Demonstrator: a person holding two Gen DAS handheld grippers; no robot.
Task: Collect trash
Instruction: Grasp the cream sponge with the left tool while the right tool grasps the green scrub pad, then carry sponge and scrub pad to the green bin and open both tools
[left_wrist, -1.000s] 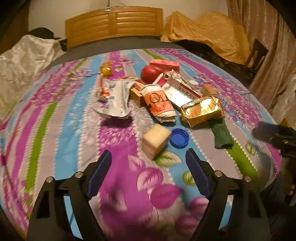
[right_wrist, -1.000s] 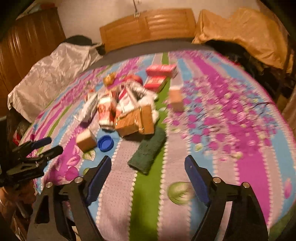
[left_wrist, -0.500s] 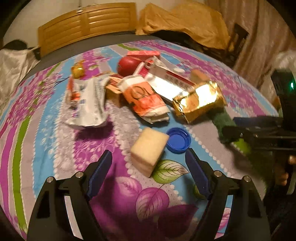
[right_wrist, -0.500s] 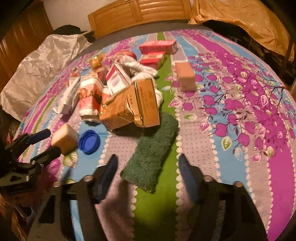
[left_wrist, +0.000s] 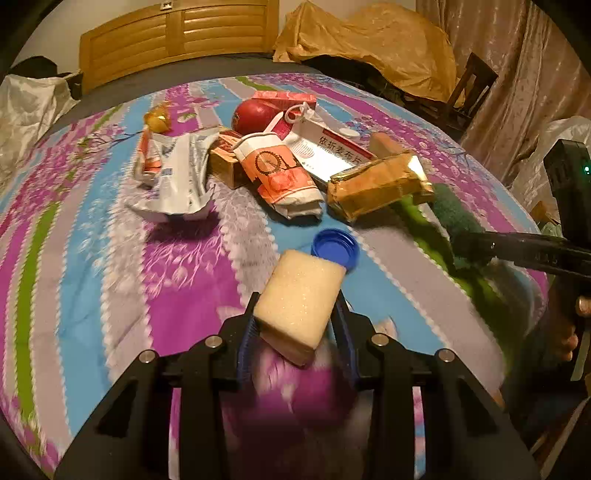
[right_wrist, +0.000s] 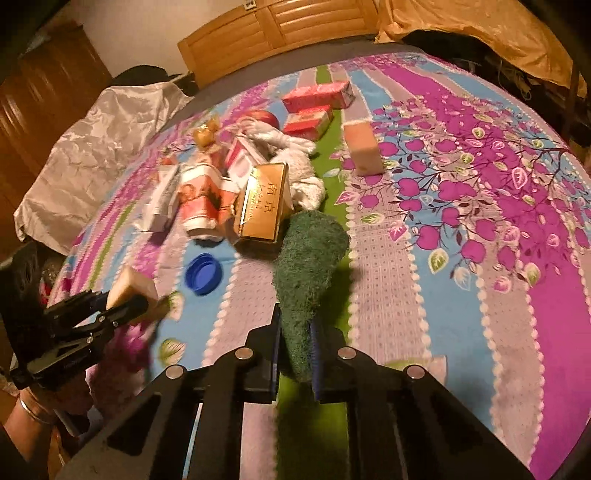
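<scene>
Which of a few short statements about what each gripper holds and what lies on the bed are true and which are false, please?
1. The left gripper is shut on the yellow sponge. True.
2. The right gripper is open over the bedspread. False: its fingers pinch the green scouring pad, bunching it.
3. The blue bottle cap lies on the bedspread just beyond the sponge. True.
4. The gold box is held by a gripper. False: it rests in the trash pile.
5. The red apple sits at the far side of the pile. True.
</scene>
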